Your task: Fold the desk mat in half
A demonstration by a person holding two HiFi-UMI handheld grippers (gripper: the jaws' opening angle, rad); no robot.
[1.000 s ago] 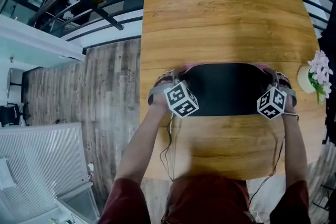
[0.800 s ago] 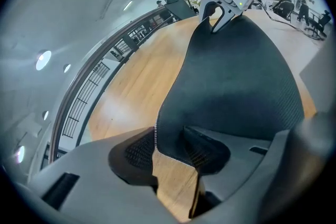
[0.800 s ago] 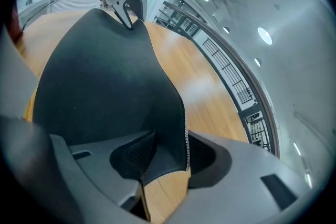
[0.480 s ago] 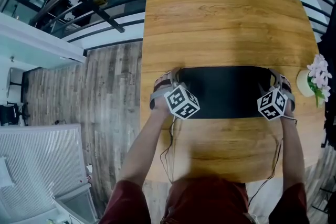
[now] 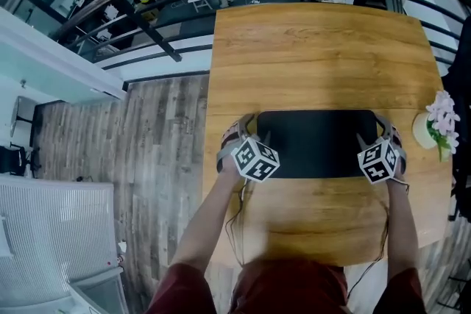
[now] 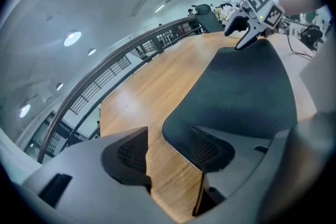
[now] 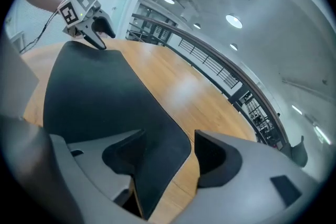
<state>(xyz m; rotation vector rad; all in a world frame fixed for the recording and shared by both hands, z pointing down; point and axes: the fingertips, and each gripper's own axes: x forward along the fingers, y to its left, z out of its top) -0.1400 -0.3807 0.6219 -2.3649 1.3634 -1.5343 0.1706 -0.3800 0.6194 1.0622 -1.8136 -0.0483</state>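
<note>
Left tongs and right tongs, just opening, stand spread, each with a corner of the folded desk mat loose between them. It lies flat on the tabletop, seemingly thin, limp and light, so pinch the corners.

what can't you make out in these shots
Head view: near corners of the mat, under the left gripper and right gripper.
All views: mat's lower layer, covered by its top layer.
Head view: flower pot, mostly behind its flowers.
</note>
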